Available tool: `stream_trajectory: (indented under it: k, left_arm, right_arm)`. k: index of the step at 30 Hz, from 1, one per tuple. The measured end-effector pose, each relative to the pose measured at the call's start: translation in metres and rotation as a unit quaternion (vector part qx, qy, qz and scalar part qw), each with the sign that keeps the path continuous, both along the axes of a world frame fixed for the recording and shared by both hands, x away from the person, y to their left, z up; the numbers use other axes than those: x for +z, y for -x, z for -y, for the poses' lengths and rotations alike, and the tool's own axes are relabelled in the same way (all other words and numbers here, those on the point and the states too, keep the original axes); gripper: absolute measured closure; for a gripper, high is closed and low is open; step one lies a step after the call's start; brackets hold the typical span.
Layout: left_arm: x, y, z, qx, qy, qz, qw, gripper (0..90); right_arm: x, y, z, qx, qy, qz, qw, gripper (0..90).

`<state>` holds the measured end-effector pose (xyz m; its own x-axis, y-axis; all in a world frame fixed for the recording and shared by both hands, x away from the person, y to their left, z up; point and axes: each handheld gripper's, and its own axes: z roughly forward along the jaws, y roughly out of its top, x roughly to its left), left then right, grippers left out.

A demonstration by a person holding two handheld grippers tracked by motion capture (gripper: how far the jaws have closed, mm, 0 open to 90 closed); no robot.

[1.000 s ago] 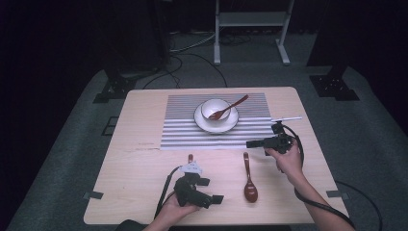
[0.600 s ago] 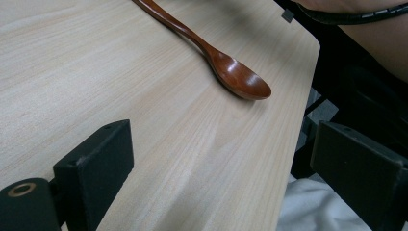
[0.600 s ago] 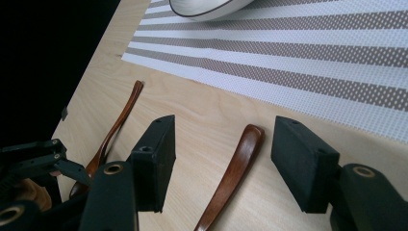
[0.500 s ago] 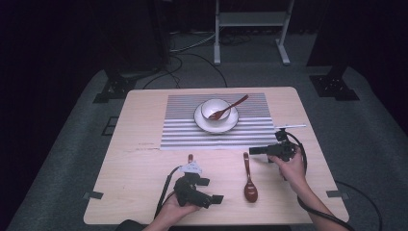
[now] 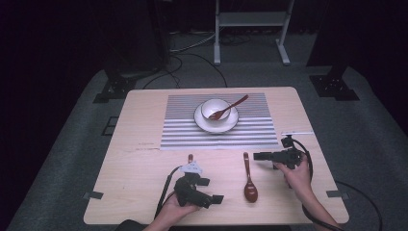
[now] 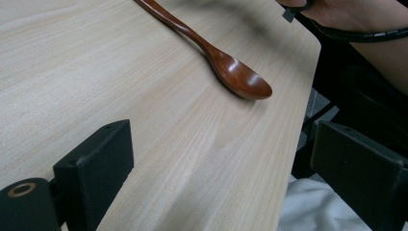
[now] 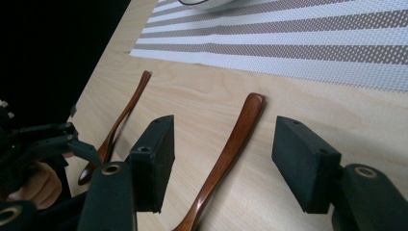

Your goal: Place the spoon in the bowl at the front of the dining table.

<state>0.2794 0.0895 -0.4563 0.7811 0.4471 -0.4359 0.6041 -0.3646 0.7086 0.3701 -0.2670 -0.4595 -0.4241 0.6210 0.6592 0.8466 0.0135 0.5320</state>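
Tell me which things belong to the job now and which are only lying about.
Job: right gripper, open around the middle spoon; probably the bowl too.
Lying about: left spoon, mat, floor cables, rack.

I see the bowl (image 5: 215,109) on its saucer (image 5: 216,122) on the striped mat (image 5: 178,126) at the far side, a spoon (image 5: 230,107) in it; nearer, one wooden spoon (image 5: 248,176) lies right of centre, another (image 7: 117,126), I think, just left under my left gripper (image 5: 204,190).

You work in a recording studio or lab, not a home: a bare wooden table (image 5: 144,192) stands on grey carpet (image 5: 62,159), black stand feet (image 5: 113,89) at ten o'clock, a white metal frame (image 5: 250,19) at twelve, darkness all round.
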Motion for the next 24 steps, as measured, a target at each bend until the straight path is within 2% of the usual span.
stream_trajectory:
  k: [8,11,12,16,24]
  left_arm:
    - [0.0,0.0,0.001,0.0,0.001,-0.001,1.0,6.7]
    - [0.0,0.0,0.001,0.0,0.001,-0.001,1.0,6.7]
    - [0.0,0.0,0.001,0.0,0.001,-0.002,1.0,6.7]
    - [0.0,0.0,0.001,0.0,0.002,-0.001,1.0,6.7]
    - [0.0,0.0,0.0,0.001,0.003,0.0,1.0,6.7]
  right_arm:
    - [-0.001,0.014,0.002,0.004,0.009,0.011,0.9999,38.2]
    - [-0.003,0.017,0.003,0.003,0.006,0.011,0.9999,38.2]
    - [-0.004,0.02,0.004,0.001,-0.003,0.007,1.0,38.2]
    - [-0.006,0.025,0.005,0.001,-0.012,0.007,0.9999,38.2]
    - [-0.008,0.037,0.005,0.003,-0.02,0.007,0.9998,38.2]
